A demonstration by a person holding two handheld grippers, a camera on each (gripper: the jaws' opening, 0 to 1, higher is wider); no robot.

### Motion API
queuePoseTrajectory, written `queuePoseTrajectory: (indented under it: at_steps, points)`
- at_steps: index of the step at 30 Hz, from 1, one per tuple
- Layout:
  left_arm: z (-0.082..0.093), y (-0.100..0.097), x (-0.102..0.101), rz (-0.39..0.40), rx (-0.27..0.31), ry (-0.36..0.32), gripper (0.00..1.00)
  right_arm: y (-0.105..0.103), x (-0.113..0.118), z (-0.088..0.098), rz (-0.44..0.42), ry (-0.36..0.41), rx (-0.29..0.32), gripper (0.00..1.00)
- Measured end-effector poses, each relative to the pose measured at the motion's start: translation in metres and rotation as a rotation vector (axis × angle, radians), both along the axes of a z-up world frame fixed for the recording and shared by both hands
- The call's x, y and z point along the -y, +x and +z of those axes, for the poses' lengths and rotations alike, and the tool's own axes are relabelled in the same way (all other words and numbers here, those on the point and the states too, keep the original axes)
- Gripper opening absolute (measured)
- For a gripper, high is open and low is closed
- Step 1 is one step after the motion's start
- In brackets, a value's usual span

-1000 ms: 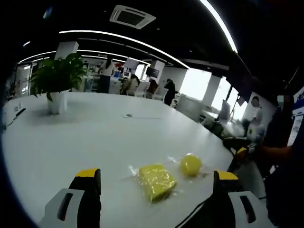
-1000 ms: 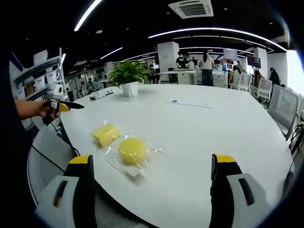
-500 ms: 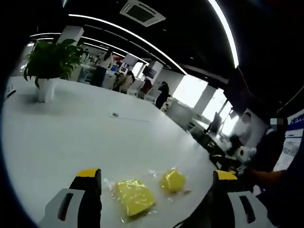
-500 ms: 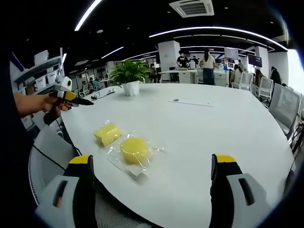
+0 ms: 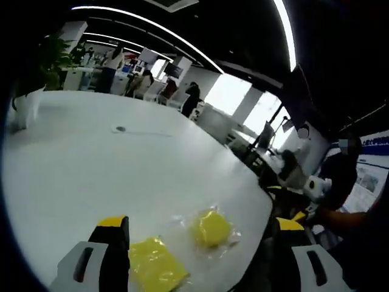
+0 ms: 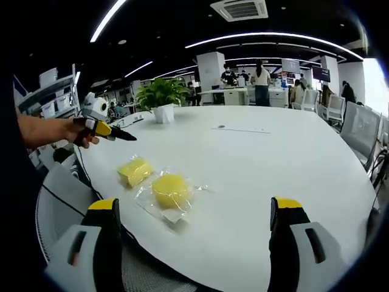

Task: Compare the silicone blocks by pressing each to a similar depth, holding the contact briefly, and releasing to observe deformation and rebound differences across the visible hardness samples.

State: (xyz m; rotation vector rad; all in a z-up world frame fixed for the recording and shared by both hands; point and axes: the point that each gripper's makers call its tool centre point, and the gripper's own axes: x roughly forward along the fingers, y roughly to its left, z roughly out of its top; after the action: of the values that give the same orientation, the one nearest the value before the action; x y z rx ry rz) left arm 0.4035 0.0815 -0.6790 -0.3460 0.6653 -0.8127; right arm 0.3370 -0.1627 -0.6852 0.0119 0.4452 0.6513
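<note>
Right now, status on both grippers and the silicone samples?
Left gripper open, above the table. Right gripper open, off the samples. Square yellow block and round yellow block bagged, untouched. Nothing in the way.

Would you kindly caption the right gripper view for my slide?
Open right tongs face two bagged yellow silicone blocks on a white table.

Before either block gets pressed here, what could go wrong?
Both yellow samples, the square block and the round block, lie loose in clear wrappers near the table edge. A press off-centre might slide one on its film or push it off the edge. The wrapper could also mask the surface rebound. The left tongs approach from the side with their opening hard to judge, while the right tongs stand open and well back, so matching depths may be difficult.
</note>
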Motion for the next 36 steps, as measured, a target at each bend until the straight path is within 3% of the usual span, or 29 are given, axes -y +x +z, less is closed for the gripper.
queuePoseTrajectory:
  at_steps: [2, 4, 10, 14, 22, 36]
  points:
    - [-0.001, 0.001, 0.009, -0.006, -0.058, -0.055, 1.0, 0.0, 0.003, 0.003, -0.019, 0.014, 0.004, 0.96]
    - [-0.003, 0.008, 0.012, -0.001, -0.049, -0.067, 1.0, -0.001, 0.003, 0.003, -0.018, 0.011, 0.005, 0.96]
    - [-0.024, 0.014, 0.03, -0.035, -0.123, -0.048, 1.0, -0.005, 0.003, -0.005, -0.001, -0.009, -0.015, 0.96]
    - [-0.032, 0.012, 0.045, -0.061, -0.209, -0.1, 1.0, -0.008, -0.001, -0.01, 0.016, -0.013, -0.03, 0.96]
    - [-0.06, 0.016, 0.053, -0.068, -0.322, -0.067, 1.0, -0.014, -0.012, -0.017, 0.058, -0.014, -0.06, 0.96]
    - [-0.072, 0.019, 0.072, -0.077, -0.39, -0.05, 0.97, -0.01, -0.003, -0.013, 0.036, 0.002, -0.061, 0.96]
